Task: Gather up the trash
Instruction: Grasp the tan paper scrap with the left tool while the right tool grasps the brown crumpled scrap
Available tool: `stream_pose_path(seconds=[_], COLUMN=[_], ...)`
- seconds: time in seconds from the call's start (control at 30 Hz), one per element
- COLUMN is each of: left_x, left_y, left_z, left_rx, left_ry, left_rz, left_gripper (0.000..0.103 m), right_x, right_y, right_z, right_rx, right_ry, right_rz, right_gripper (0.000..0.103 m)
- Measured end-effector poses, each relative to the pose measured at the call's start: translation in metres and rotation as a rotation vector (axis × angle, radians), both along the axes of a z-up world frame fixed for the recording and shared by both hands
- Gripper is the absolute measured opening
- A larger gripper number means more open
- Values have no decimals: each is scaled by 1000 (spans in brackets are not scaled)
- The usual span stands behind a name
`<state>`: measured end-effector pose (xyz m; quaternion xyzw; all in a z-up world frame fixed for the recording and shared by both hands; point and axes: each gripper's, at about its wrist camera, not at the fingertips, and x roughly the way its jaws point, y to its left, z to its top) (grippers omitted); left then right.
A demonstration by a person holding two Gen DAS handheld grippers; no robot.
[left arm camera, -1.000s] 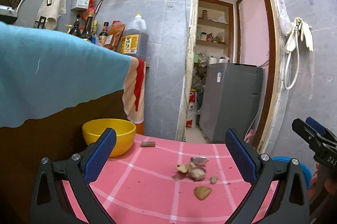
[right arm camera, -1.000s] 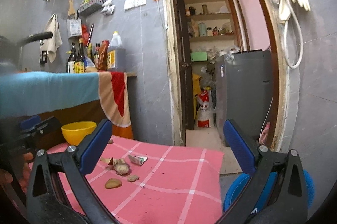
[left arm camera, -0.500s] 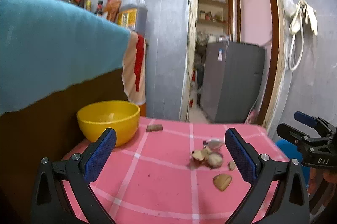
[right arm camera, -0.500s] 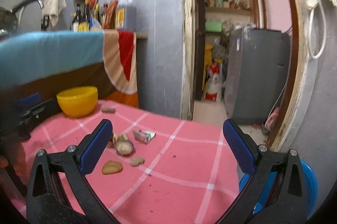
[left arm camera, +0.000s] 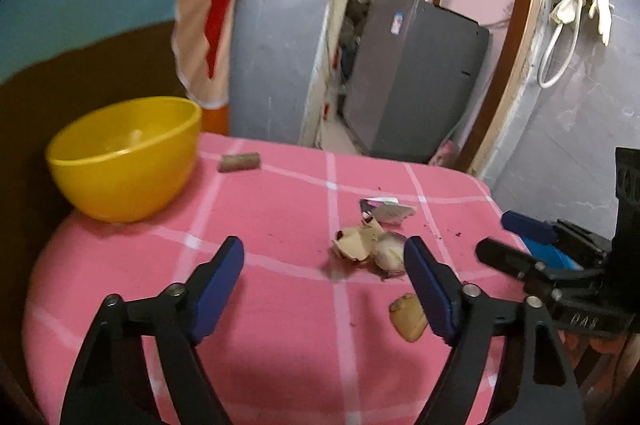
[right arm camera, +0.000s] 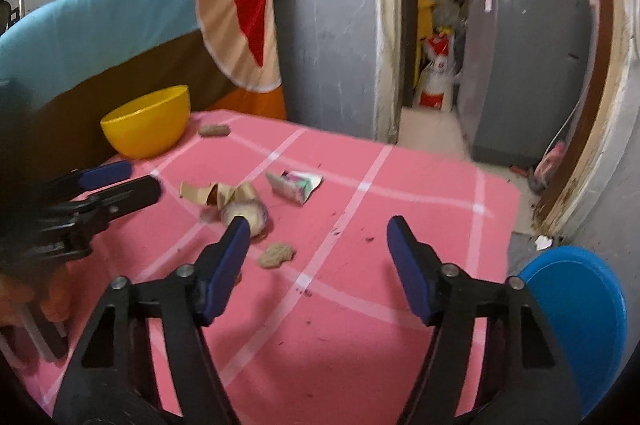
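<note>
Trash lies on the pink checked tablecloth [left arm camera: 280, 305]: a crumpled brown paper scrap [left arm camera: 354, 245], a pale round peel [left arm camera: 392, 251], a tan flat piece [left arm camera: 408, 317], a torn wrapper [left arm camera: 386, 211] and a small brown roll [left arm camera: 239, 161]. My left gripper [left arm camera: 324, 289] is open and empty, low over the cloth just short of the scraps. My right gripper [right arm camera: 318, 265] is open and empty above the cloth. The scraps also show in the right wrist view: paper [right arm camera: 216, 193], peel [right arm camera: 246, 215], tan piece [right arm camera: 276, 253], wrapper [right arm camera: 296, 185].
A yellow bowl [left arm camera: 124, 157] stands at the table's far left. A blue bin [right arm camera: 576, 317] sits on the floor right of the table. A cloth-draped counter [right arm camera: 100, 25] rises behind. A doorway with a grey appliance [right arm camera: 524, 65] is beyond.
Both grippers have tilted down and moved closer to the table, so the scraps look larger and nearer. Both stay open and nothing was picked up.
</note>
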<state>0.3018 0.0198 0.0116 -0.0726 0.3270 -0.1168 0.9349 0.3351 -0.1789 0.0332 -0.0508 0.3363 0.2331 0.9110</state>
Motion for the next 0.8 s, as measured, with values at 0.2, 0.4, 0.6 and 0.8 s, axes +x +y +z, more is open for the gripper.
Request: stream_pose_path(seconds=[0.2,0.4,0.6,0.8], left_x=[20,30,33,32], left_y=[-10,-5,-7,-6], left_z=[-6,-11,-9,-10], left_rx=[-8,-61,-58,-63], left_ry=[78,135,150,147], left_rz=[-45,-60,-78,-69], left_gripper=[54,36,20,13], right_x=[5,10,22,22], right_y=[14,22,29,32], right_z=[-15,-24,-33,-33], right_rx=[-50,-75,-74,-82], right_ry=[75,131,226,226], right_rz=[40,63,89,99], right_gripper=[73,64,54,32])
